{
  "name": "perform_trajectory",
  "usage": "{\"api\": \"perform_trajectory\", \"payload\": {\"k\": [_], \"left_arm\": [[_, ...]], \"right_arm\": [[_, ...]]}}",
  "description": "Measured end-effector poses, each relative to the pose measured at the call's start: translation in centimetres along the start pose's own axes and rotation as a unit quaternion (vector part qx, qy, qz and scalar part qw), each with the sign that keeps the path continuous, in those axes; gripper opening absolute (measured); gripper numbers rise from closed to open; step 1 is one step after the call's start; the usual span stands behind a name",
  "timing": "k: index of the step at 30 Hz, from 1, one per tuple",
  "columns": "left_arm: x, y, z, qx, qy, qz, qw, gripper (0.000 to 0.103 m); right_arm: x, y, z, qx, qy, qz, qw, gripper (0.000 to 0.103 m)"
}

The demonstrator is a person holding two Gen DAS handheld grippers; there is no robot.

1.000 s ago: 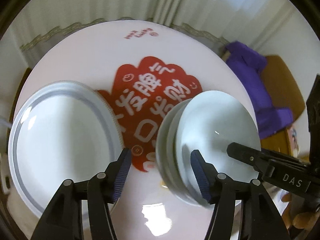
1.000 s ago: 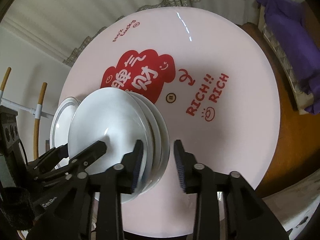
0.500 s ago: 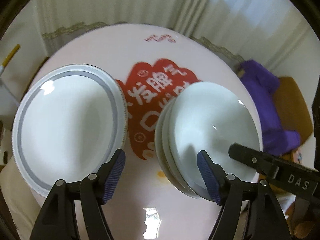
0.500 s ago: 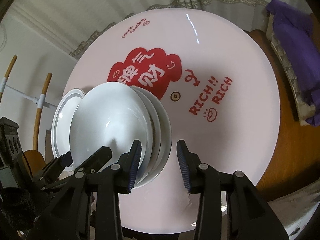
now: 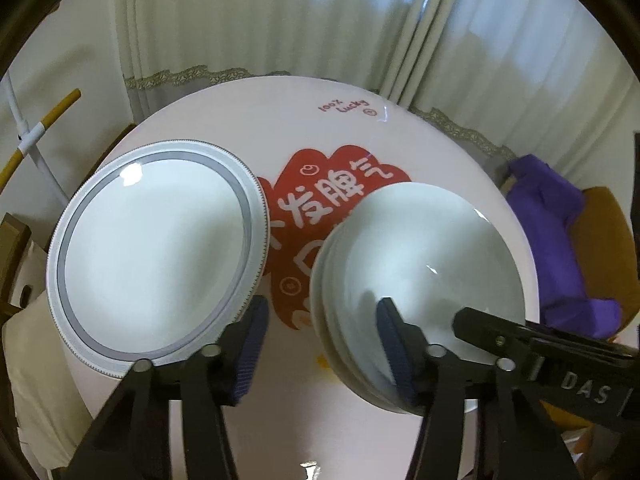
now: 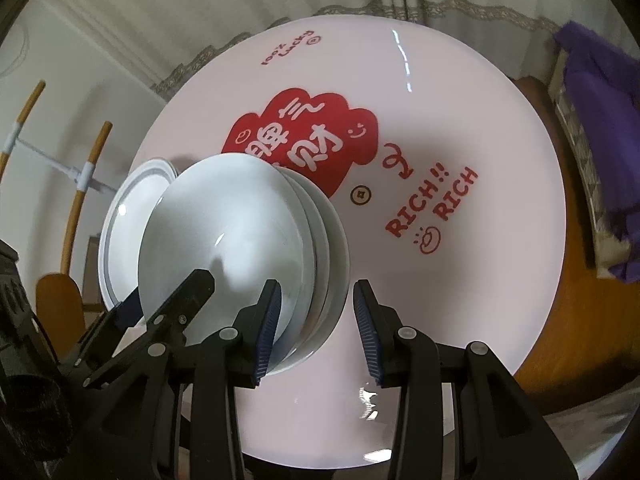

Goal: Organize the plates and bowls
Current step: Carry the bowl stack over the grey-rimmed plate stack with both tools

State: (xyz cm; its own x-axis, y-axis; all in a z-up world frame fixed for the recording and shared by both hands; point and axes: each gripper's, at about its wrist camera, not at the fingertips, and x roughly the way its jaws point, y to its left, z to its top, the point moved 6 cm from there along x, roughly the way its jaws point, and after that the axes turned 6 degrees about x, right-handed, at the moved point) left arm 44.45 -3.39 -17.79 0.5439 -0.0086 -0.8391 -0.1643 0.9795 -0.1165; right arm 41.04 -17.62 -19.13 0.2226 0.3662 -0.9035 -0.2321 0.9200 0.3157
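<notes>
On the round pink tabletop (image 5: 248, 128) sit a stack of white bowls (image 5: 424, 264) at 4 o'clock and a grey-rimmed white plate (image 5: 156, 256) at 9 o'clock. The left gripper (image 5: 320, 344) has just been closing its jaws – still apart around the stack's near rim. The right gripper (image 6: 316, 328) – jaws partly open around the other rim, not pressing.

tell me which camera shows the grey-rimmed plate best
The left wrist view: the grey-rimmed plate shows almost whole there, with its grey ring and ridged edge, beside the stack of bowls. In the right wrist view only a sliver of its left side shows, the rest hidden behind the bowls.
</notes>
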Motion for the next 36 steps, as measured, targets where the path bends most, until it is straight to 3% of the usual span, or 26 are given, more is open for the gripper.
{"api": "perform_trajectory", "payload": {"k": [6,36], "left_arm": [[-0.08,-0.33,0.38,0.007,-0.002,-0.008,0.9999,0.03],[0.07,-0.14,0.3,0.004,-0.01,-0.01,0.9999,0.025]], "right_arm": [[0.03,0.24,-0.02,-0.011,0.0,-0.005,1.0,0.035],[-0.06,0.05,-0.15,-0.001,-0.019,-0.003,1.0,0.032]]}}
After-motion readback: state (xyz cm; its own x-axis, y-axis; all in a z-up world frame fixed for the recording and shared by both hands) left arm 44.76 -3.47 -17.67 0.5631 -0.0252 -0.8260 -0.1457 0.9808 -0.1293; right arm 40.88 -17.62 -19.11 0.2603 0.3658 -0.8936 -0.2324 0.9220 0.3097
